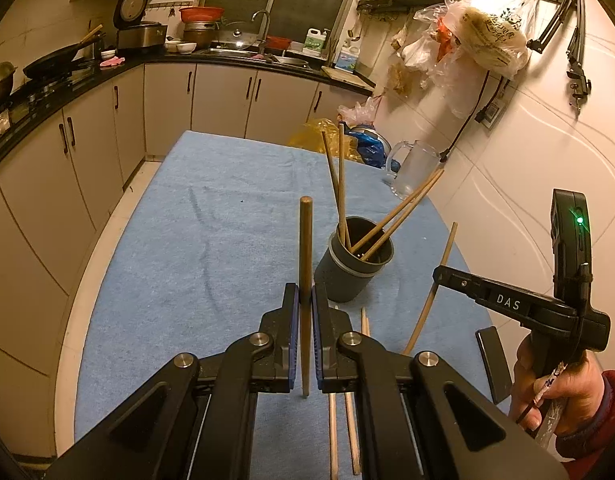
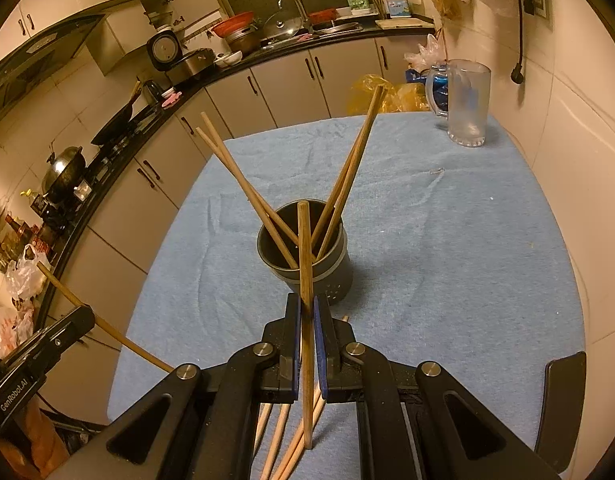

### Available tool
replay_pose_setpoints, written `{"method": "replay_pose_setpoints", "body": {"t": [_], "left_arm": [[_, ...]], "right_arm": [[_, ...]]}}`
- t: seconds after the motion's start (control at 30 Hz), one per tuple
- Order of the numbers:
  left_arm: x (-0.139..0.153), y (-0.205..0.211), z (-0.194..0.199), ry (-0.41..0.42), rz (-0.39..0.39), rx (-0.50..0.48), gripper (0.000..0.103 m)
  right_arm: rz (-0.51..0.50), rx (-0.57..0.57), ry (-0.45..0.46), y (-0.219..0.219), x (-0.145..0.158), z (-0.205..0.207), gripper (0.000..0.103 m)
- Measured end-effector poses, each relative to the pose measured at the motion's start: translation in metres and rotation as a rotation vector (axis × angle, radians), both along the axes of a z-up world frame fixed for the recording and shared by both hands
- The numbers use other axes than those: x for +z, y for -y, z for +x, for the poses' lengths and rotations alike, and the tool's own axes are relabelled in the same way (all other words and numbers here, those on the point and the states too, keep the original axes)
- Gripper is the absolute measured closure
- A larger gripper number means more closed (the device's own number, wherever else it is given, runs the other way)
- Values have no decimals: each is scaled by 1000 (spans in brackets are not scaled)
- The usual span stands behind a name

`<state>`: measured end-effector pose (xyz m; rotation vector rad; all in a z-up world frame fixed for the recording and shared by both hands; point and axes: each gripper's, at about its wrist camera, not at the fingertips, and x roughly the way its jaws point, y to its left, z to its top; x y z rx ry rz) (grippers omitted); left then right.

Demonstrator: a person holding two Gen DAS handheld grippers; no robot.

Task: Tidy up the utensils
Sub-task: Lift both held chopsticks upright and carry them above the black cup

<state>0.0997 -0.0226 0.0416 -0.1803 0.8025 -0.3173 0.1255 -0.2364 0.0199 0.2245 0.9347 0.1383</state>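
In the left wrist view, my left gripper [image 1: 305, 300] is shut on a brown chopstick [image 1: 306, 264] that stands up between its blue pads. Just right of it is the dark grey holder [image 1: 339, 280] with several chopsticks inside. My right gripper [image 1: 437, 275], held by a hand, comes in from the right, shut on another chopstick [image 1: 447, 248]. In the right wrist view, the right gripper [image 2: 306, 312] grips its chopstick [image 2: 304, 248] just in front of the holder [image 2: 339, 280]. The left gripper [image 2: 83, 316] shows at the left with its chopstick [image 2: 119, 340]. Loose chopsticks [image 2: 283, 432] lie on the blue cloth [image 2: 447, 240].
A clear glass mug [image 2: 465, 104] stands at the table's far right corner by the wall. Plastic bags [image 1: 327, 136] sit beyond the far edge. Cabinets and a crowded counter [image 1: 87, 76] run along the left and back.
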Motion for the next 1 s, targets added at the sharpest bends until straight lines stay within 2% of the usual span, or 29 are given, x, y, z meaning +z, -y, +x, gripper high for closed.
{"method": "replay_pose_setpoints", "body": {"t": [1.0], "left_arm": [[15, -5, 6, 22, -15, -16, 97]], "right_arm": [[53, -69, 75, 23, 34, -7, 96]]}}
